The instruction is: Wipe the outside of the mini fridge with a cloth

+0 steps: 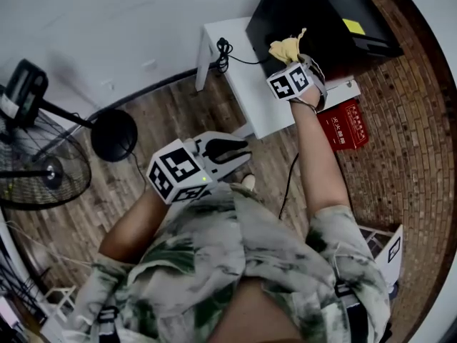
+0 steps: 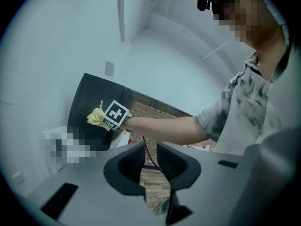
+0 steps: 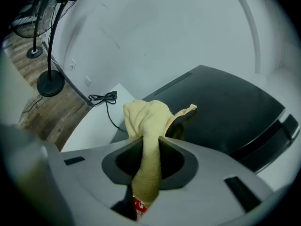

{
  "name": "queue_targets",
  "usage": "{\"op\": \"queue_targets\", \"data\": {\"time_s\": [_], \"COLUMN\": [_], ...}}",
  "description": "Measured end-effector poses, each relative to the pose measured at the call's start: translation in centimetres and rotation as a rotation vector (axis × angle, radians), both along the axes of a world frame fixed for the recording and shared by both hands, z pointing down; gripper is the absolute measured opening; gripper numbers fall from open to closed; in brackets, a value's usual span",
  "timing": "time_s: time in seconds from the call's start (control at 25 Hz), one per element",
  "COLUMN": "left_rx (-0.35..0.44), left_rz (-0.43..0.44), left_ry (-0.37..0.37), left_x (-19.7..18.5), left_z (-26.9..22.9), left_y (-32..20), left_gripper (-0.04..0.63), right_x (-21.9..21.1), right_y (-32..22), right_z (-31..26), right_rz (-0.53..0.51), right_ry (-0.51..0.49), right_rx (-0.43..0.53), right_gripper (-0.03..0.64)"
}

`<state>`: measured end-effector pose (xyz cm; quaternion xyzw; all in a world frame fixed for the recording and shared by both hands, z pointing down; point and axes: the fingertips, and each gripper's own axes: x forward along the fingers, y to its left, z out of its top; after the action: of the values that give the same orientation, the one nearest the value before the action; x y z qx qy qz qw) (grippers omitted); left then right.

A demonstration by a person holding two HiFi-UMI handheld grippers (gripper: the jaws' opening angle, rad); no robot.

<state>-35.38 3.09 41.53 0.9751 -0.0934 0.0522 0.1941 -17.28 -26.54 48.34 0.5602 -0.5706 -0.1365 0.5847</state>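
**Status: cloth at the fridge, right claw loaded**

1. Cloth. The yellow cloth [image 3: 146, 126] is clamped between the jaws of my right claw [image 3: 149, 160]. One strip runs down through the jaws. The rest bunches in a loose wad just past the tips, with one corner sticking out to the right.

2. Fridge. The black mini fridge [image 3: 225, 112] fills the centre and right of the right gripper view, directly behind the wad. In the head view the fridge [image 1: 314, 13] sits in the upper right of the frame on a white table [image 1: 239, 77]. The cloth [image 1: 285, 48] lies over the fridge's near lower edge. I cannot tell how firmly the cloth bears on the surface.

3. Right claw. My right claw [image 1: 289, 61] is held out at arm's length over the table, with its marker cube facing up.

4. Left claw. My left claw [image 1: 241, 153] is held low and close to my body, at the centre of the head view and well apart from the fridge. In the left gripper view the jaws of this claw [image 2: 149, 161] stand a narrow gap apart with nothing between them. Brick-patterned floor shows through the gap.

5. Surroundings.
   - A black cable [image 1: 225, 48] lies coiled at the table's far left corner.
   - A red box [image 1: 350, 123] sits on the floor beside the table.
   - A fan [image 1: 36, 163] and a round black stand base [image 1: 114, 134] occupy the left of the frame.
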Motion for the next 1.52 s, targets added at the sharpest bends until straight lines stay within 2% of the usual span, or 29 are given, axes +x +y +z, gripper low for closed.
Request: {"op": "queue_targets", "data": {"time_s": [0.2, 0.36, 0.56, 0.8, 1.04, 1.28, 1.52], "left_rx": [-0.009, -0.016, -0.01, 0.007, 0.021, 0.014, -0.01], "left_rz": [-0.021, -0.03, -0.034, -0.01, -0.004, -0.023, -0.042], "left_ry": [-0.01, -0.013, -0.008, 0.01, 0.022, 0.02, 0.016], "left_x": [-0.8, -1.5, -2.1, -1.8, -1.2, -1.6, -1.6], "left_z": [0.4, 0.7, 0.5, -0.2, -0.8, -0.7, 0.0], "left_y": [-0.6, -1.0, -1.5, -1.9, -1.6, -1.3, -1.2], "left_gripper": [0.087, 0.088, 0.087, 0.089, 0.087, 0.087, 0.087], "right_x": [-0.2, -1.1, -3.5, -5.8, -5.7, -4.7, -3.7], "right_y": [-0.5, -1.0, -1.4, -2.5, -4.3, -5.6, -6.7], "right_z": [3.6, 4.0, -1.3, -10.6, -17.5, -18.9, -15.1], "right_rz": [0.009, -0.01, -0.065, -0.119, -0.112, -0.077, -0.025], "right_ry": [-0.038, -0.053, -0.074, -0.044, -0.01, 0.01, 0.036], "right_rx": [-0.063, -0.072, 0.022, 0.168, 0.266, 0.285, 0.219], "right_gripper": [0.095, 0.095, 0.095, 0.095, 0.095, 0.095, 0.095]}}
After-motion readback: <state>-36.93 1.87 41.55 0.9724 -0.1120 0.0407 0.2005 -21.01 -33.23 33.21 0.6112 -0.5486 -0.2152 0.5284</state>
